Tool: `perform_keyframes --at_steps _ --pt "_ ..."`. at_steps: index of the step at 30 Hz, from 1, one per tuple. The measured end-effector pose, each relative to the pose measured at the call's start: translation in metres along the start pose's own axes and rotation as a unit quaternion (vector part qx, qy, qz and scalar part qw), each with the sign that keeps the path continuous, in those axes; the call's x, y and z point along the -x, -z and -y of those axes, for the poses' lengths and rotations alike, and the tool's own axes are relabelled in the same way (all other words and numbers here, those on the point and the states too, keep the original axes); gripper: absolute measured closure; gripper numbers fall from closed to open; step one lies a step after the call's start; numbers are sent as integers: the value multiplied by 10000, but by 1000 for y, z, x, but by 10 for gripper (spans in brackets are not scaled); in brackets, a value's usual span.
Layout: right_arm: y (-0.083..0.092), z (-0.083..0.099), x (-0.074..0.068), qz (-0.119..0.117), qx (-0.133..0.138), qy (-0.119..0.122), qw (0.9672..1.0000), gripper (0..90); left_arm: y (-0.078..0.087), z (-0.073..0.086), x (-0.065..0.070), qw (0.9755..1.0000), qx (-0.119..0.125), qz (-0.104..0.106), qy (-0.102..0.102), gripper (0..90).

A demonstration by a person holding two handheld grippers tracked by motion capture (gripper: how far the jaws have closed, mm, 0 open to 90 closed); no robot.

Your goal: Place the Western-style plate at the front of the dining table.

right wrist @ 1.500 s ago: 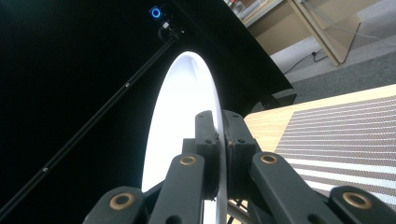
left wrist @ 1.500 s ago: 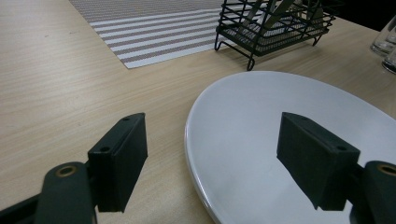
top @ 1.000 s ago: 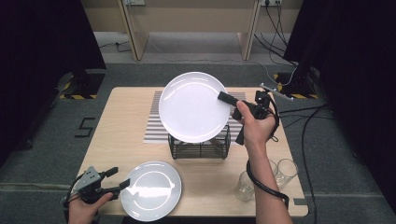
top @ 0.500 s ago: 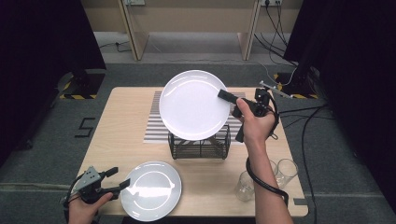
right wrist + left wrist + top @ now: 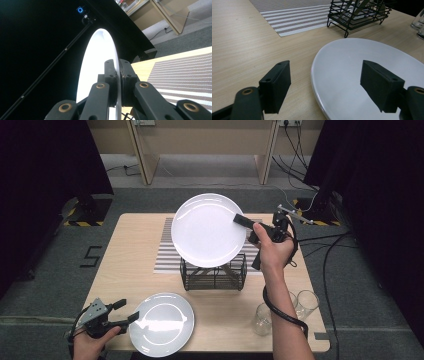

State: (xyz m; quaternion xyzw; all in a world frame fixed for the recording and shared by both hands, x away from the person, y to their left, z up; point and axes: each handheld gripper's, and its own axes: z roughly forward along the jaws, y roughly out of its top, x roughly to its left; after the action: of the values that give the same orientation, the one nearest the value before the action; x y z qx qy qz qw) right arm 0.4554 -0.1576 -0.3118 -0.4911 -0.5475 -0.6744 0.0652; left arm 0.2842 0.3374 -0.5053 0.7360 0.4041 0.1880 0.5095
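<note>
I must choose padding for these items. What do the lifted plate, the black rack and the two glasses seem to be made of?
Lifted plate: probably glazed ceramic, white and glossy with reflections; melamine is possible.
Black rack: thin wire grid, likely coated metal, matte black.
Glasses: clear, see-through, probably glass, though clear plastic is possible.

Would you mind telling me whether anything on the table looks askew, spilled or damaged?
Nothing stands out. The right hand-held gripper holds one white plate by its rim above the wire rack; the other plate lies flat and whole.
</note>
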Motion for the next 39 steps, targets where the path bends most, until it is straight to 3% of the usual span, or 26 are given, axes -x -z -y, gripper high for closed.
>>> perform_keyframes --at_steps 39 --pt "-9 -10 10 129 31 -180 9997 862 0 0 0 10000 -5 2 -2 241"
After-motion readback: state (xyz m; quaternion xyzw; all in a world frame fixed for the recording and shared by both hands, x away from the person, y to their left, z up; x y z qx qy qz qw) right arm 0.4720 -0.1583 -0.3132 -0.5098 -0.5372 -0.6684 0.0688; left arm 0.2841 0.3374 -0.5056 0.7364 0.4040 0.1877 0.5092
